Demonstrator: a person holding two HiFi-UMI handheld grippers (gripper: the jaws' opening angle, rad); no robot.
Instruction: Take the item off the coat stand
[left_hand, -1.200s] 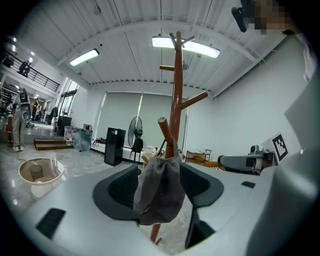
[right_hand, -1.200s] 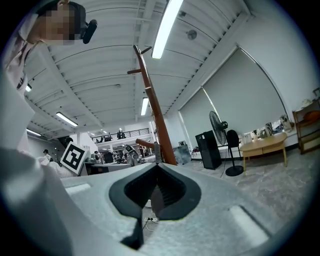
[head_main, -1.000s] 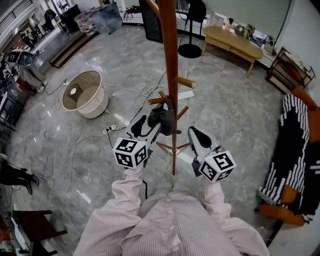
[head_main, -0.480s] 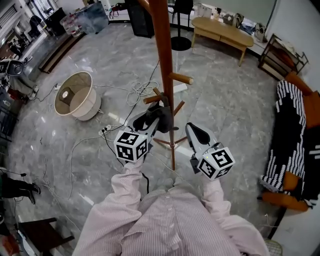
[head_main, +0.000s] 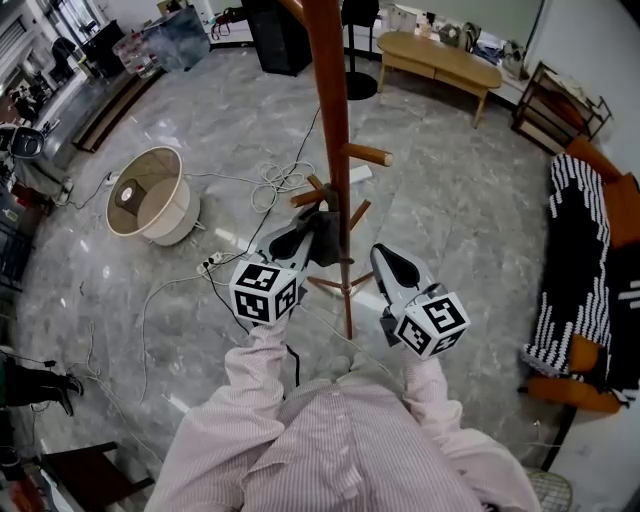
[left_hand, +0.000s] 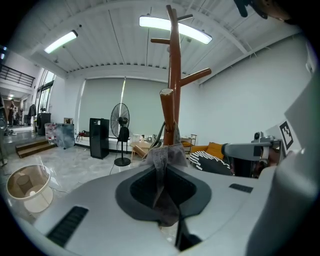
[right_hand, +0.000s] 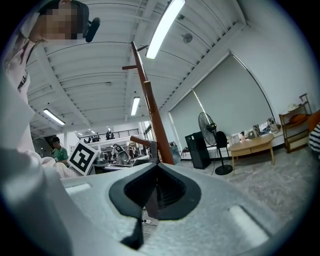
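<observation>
A tall brown wooden coat stand (head_main: 335, 150) rises in front of me; its pole also fills the left gripper view (left_hand: 174, 90). A dark grey cloth item (head_main: 326, 232) hangs from one of its low pegs (left_hand: 167, 107). My left gripper (head_main: 306, 236) reaches up to that peg, and its jaws are closing with the cloth (left_hand: 163, 165) pinched between them. My right gripper (head_main: 377, 262) hangs just right of the pole, a little lower. It is shut with nothing in it (right_hand: 156, 192).
On the grey marble floor to the left lies a beige lampshade (head_main: 150, 195), with loose white cables (head_main: 275, 180) and a power strip (head_main: 216, 262) near it. A wooden low table (head_main: 440, 58) stands at the back. Striped fabric (head_main: 580, 270) lies over an orange seat at right.
The left gripper's jaws have come together on the grey cloth at the peg. The right gripper has hardly moved.
</observation>
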